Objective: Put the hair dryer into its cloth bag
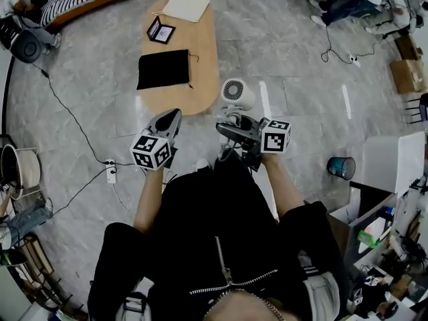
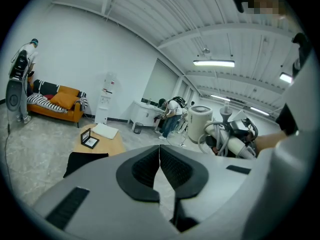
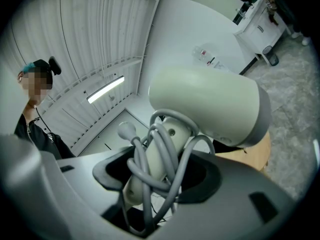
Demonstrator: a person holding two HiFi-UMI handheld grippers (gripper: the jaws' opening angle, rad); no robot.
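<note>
Left gripper is empty, its fingers pressed together with nothing between. Right gripper holds the dryer by the handle, its fingers fairly wide around the handle and the cord wound on it. Dryer is in the air at the near end of the bench, head beyond the fingertips. Bag lies flat at the bench's left edge, about mid-length; can't tell where the mouth is. Frame lies beyond it, white sheet at the far end.

Dryer looks rigid, smooth and head-heavy, so it may swivel in a handle grip. Cord loops add bite but could slip loose. Bag looks limp and light, so pinch one layer at the opening to hold it open.
</note>
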